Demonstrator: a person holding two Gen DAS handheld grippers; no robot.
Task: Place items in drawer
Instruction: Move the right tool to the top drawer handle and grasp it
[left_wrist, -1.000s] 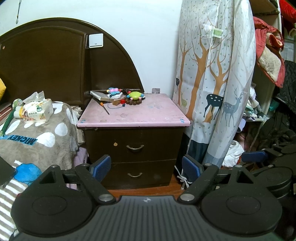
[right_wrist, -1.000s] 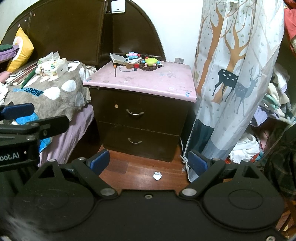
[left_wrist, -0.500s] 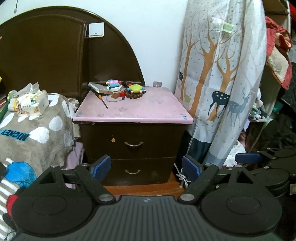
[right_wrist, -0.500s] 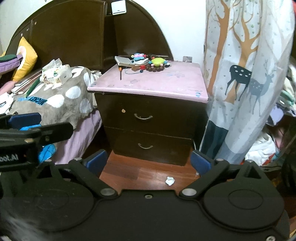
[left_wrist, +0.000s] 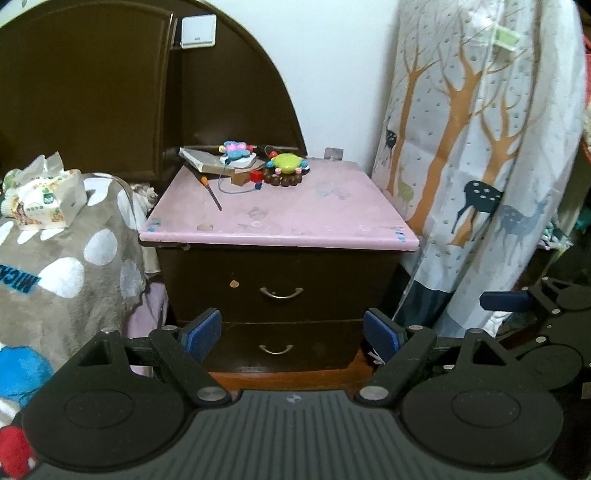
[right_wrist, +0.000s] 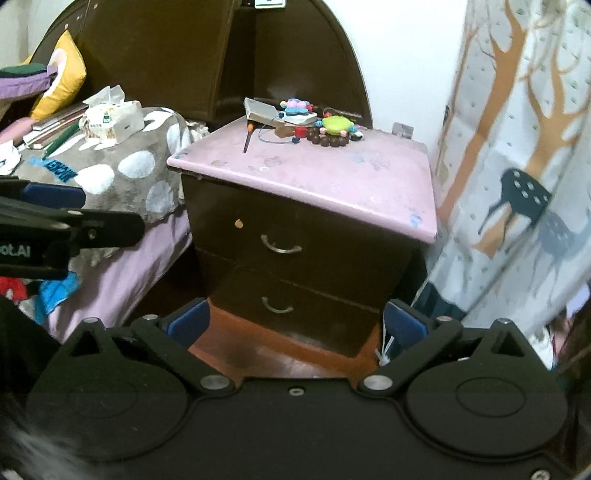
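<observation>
The dark brown wooden nightstand with its pink top filled more of both wrist views than it had a second before, so we had closed in on it; we were near, yet nothing was touched. Its upper drawer with a curved metal handle and the lower drawer were both shut, so we judged that opening one came first.

The items sat clustered at the back of the pink top: a green-domed toy ringed by brown wooden beads, a pastel butterfly toy on a flat grey book, a small red block and a thin orange-handled screwdriver. None had shifted.

Our left gripper hung in front of the drawer fronts with its blue-padded fingers spread wide, holding nothing. Our right gripper was likewise spread and bare, low before the lower drawer, over the reddish wooden floor.

To the left lay the grey spotted blanket carrying a tissue pack; to the right hung the deer-print curtain.
</observation>
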